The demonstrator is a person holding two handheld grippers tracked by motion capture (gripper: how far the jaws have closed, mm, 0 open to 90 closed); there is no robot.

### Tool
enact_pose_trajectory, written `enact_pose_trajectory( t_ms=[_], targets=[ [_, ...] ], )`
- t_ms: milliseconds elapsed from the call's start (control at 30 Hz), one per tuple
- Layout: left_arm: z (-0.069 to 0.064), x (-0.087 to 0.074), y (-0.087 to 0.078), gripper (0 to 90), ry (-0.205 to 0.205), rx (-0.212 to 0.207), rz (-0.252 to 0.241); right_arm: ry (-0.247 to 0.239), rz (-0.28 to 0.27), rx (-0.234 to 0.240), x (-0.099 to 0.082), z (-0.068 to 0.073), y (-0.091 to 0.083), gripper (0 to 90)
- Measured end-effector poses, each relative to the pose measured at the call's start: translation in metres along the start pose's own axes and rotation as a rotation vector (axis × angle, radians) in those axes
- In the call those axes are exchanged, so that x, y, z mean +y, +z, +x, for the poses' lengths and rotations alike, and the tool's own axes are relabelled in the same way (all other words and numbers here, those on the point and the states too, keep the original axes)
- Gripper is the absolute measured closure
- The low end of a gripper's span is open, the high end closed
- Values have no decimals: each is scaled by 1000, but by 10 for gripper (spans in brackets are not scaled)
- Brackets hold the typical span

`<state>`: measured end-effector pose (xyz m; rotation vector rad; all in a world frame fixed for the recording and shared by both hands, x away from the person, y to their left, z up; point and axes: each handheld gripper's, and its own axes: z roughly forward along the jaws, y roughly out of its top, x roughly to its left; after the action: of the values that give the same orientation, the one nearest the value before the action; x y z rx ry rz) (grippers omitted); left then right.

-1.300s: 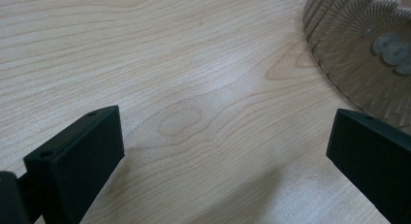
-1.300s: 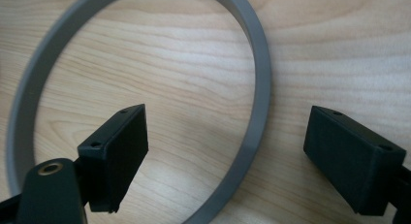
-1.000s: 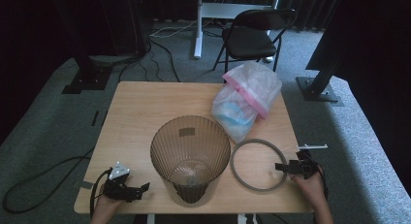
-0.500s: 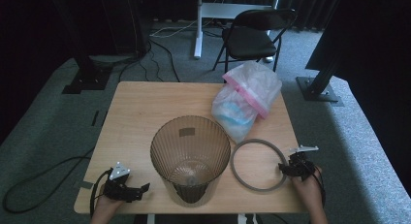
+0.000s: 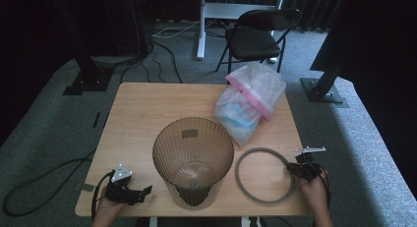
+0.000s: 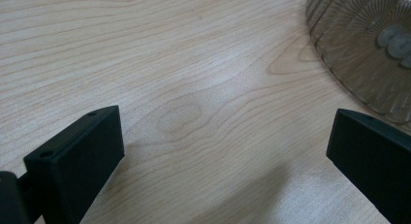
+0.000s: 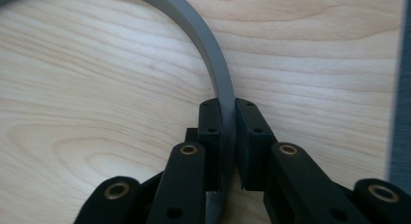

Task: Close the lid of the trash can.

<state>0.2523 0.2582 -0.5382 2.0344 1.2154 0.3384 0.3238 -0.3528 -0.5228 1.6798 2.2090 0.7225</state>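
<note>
A grey ring (image 5: 238,173) lies flat on the wooden table (image 5: 142,119), right of a ribbed translucent bin (image 5: 193,158). My right gripper (image 5: 295,169) is at the ring's right rim. In the right gripper view its jaws have just been closing, and both pads (image 7: 211,127) now press the ring (image 7: 208,49) from either side, so my right gripper (image 7: 228,120) is shut on it. At the table's front left corner my left gripper (image 5: 145,191) rests low and points toward the bin. In the left gripper view my left gripper (image 6: 225,151) stands wide open over bare wood, with the bin (image 6: 368,54) at the upper right.
A clear plastic bag with a pink strip (image 5: 251,101) lies behind the ring at the table's right. A folding chair (image 5: 258,38) and stand bases sit on the carpet beyond the table. The table's right edge runs close beside my right hand.
The right gripper's jaws have closed onto the ring's right rim. Both hands stayed where they were, and the ring, bin and bag have not moved.
</note>
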Motion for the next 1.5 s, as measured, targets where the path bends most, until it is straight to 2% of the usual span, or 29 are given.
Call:
enact_pose_trajectory(
  t_ms=[33,200,367,467,533,633,900,1133,1500],
  targets=[
    [0,0,0,0,-1,0,0,24,-4,31,0,-3,0,822],
    [1,0,0,0,-5,-1,-3,100,-14,121,-2,-13,-1,828],
    [1,0,0,0,-6,2,0,168,-63,210,-5,-22,-7,833],
    [1,0,0,0,-8,1,-1,181,-84,240,-5,-24,-12,835],
    [1,0,0,0,-8,0,-1,181,-84,233,-4,-24,-14,835],
    [0,0,0,0,-8,-1,-1,200,-100,257,-3,-27,-17,835],
    [0,-1,2,0,-6,1,4,210,-153,282,1,-30,-35,835],
    [0,-2,2,0,-7,2,7,230,-199,271,5,-33,-52,835],
    [0,-2,3,0,-4,3,10,208,-294,293,21,-31,-83,835]
  ],
)
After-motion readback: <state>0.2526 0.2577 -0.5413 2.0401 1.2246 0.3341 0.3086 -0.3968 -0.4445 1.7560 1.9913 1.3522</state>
